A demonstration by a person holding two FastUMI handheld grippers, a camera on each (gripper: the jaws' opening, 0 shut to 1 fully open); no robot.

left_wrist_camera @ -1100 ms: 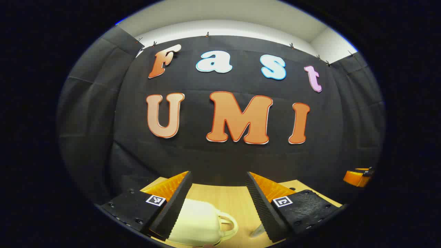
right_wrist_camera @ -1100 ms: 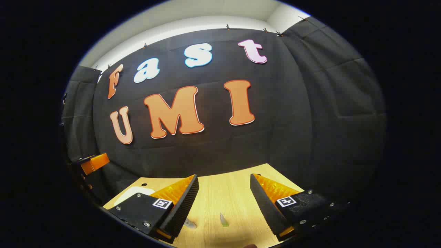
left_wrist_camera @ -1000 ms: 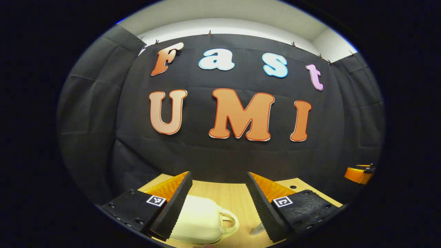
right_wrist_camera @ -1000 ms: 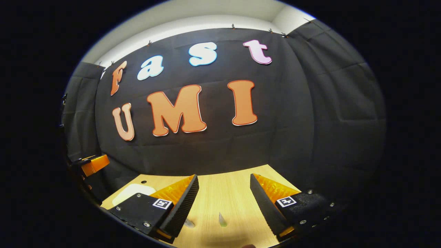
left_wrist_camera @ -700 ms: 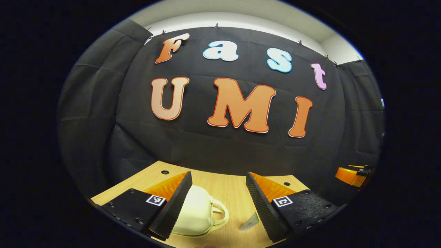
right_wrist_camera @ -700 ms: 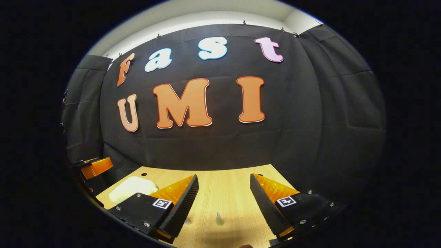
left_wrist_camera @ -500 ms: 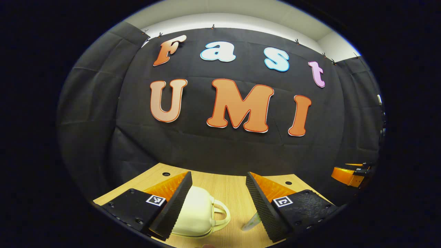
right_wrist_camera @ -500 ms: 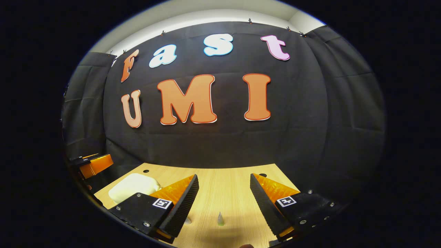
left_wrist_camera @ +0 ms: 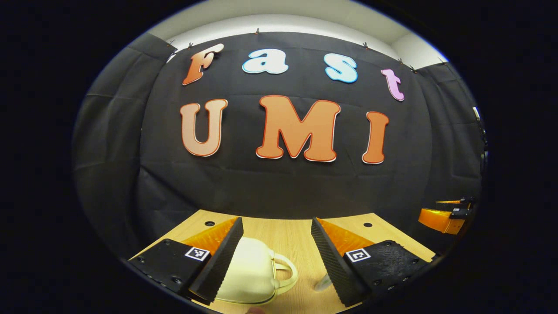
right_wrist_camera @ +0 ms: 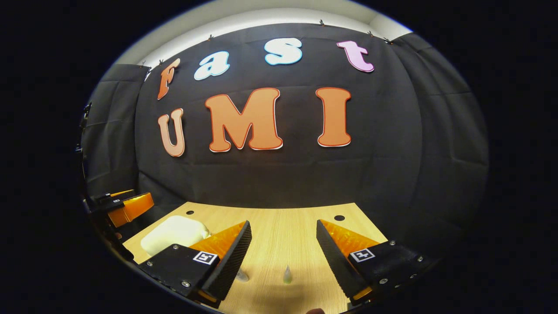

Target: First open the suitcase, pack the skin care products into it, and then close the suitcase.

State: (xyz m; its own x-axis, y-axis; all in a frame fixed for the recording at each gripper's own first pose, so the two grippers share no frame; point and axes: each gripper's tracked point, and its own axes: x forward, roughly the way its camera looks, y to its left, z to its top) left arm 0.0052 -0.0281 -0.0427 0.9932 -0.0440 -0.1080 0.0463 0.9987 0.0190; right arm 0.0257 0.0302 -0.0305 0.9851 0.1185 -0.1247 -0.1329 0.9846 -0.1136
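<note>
At the bottom of the left gripper view, the left gripper point(left_wrist_camera: 274, 257) is wide apart and holds nothing. The little cream suitcase point(left_wrist_camera: 250, 274) sits closed on the wooden table point(left_wrist_camera: 287, 233), low and left of middle, its handle toward the gap. Low in the right gripper view, the right gripper point(right_wrist_camera: 282, 259) is also apart and empty, with a small tube point(right_wrist_camera: 287, 274) standing between its fingers. I think opening comes first, so the lid needs lifting.

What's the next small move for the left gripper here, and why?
Probably lower the left gripper toward the cream suitcase and line its open fingers up with the handle. The suitcase lies closed on the wooden table, neither gripper touches anything, and the small skin care tubes cannot go in until it opens.
</note>
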